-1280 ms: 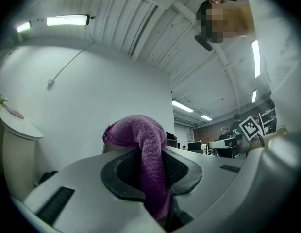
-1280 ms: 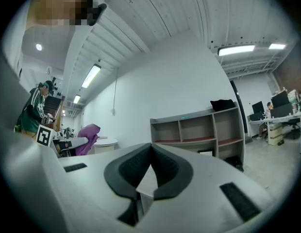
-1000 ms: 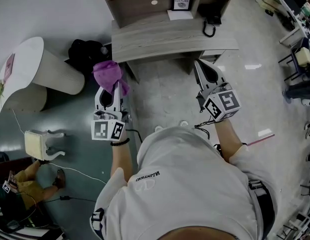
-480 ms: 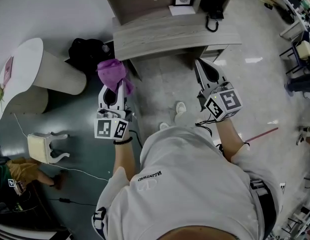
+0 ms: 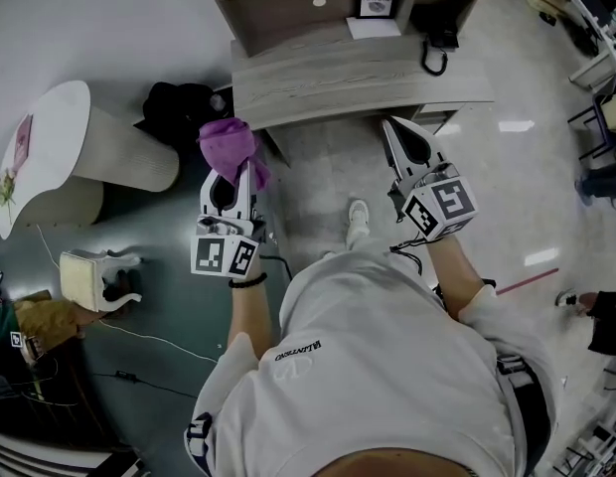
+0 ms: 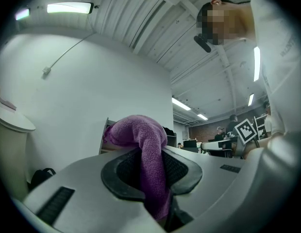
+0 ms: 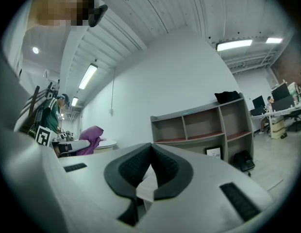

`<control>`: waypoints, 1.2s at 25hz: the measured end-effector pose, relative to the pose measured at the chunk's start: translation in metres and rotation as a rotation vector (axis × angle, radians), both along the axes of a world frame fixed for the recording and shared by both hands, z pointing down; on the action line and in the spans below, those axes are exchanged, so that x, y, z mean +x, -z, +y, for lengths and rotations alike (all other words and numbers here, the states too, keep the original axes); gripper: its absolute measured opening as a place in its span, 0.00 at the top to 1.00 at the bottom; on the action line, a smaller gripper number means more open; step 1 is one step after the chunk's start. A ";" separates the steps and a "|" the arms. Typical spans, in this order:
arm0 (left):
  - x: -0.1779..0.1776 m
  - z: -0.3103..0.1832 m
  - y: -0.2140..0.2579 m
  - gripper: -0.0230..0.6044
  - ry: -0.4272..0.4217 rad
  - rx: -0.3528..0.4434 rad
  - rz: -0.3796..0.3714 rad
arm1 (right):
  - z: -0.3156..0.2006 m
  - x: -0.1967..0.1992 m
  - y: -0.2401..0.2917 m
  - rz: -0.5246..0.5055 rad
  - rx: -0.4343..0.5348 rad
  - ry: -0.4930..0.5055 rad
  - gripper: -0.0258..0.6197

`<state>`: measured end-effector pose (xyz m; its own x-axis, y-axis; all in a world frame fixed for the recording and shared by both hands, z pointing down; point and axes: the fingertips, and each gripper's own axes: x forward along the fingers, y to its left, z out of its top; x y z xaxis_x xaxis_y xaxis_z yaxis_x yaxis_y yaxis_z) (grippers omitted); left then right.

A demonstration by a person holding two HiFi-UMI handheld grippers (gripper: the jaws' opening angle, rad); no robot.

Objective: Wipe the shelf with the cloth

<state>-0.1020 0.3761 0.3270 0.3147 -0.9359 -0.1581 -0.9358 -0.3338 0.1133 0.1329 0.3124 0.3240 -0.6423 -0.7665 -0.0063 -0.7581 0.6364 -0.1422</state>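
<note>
At the far left stands a round white table (image 5: 45, 127), with a black bag (image 5: 179, 112) on the floor just right of it. My left gripper (image 5: 234, 172) has its jaws clamped on the purple cloth (image 5: 227, 145). The cloth bunches over their tips and hangs down between the pads, held in the air near the left end of the grey desk (image 5: 358, 73), short of the shelf (image 5: 288, 8) rising at the desk's far side. My right gripper (image 5: 389, 129) points toward the desk's near edge, jaws closed tip to tip, gripping nothing.
</note>
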 end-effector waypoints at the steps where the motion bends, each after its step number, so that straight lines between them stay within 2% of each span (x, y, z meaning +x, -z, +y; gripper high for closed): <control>1: 0.000 -0.008 0.000 0.84 0.002 -0.003 0.003 | -0.008 -0.001 0.000 -0.002 0.000 0.006 0.96; 10: 0.014 -0.089 0.000 0.84 0.005 -0.015 -0.003 | -0.098 0.002 0.003 -0.009 -0.005 0.038 0.96; 18: 0.025 -0.159 -0.004 0.84 0.050 -0.023 0.011 | -0.167 0.009 -0.002 -0.003 -0.008 0.084 0.96; 30: 0.046 -0.211 -0.001 0.84 0.078 -0.036 -0.012 | -0.222 0.028 -0.008 -0.009 -0.022 0.125 0.96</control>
